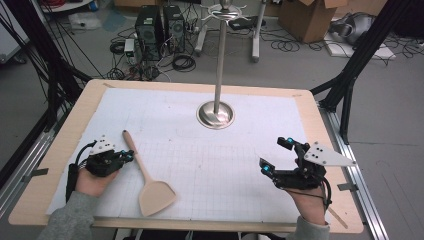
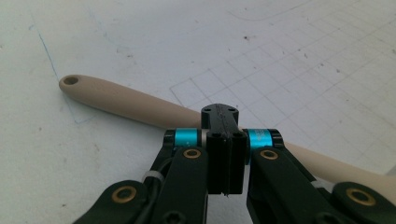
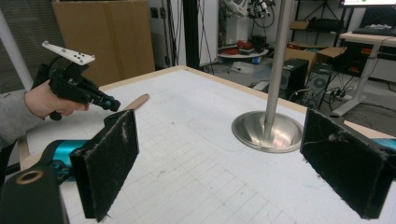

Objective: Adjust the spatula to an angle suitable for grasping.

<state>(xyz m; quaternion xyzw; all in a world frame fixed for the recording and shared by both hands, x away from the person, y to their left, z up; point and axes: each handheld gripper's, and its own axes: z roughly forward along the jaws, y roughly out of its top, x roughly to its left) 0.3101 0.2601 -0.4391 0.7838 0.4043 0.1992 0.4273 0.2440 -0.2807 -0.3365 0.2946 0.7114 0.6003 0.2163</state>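
Left gripper (image 2: pixel 225 154) jaws together above smooth wooden spatula (image 2: pixel 140 105), gridded paper mat (image 2: pixel 289 70)

White gridded mat (image 1: pixel 210 165) covers most of wooden table (image 1: pixel 65 145). Steel stand: round polished base (image 1: pixel 215 114) on mat at 12 o'clock, upright pole (image 1: pixel 220 55) rising from its centre, hooked top (image 1: pixel 226 11). Beyond table on grey floor: two black computer towers (image 1: pixel 160 27) at 11 o'clock, tangled cables (image 1: pixel 180 62) beside them, cardboard box (image 1: pixel 311 17) at 1 o'clock. Black frame struts (image 1: pixel 360 55) at 2 o'clock and 10 o'clock.
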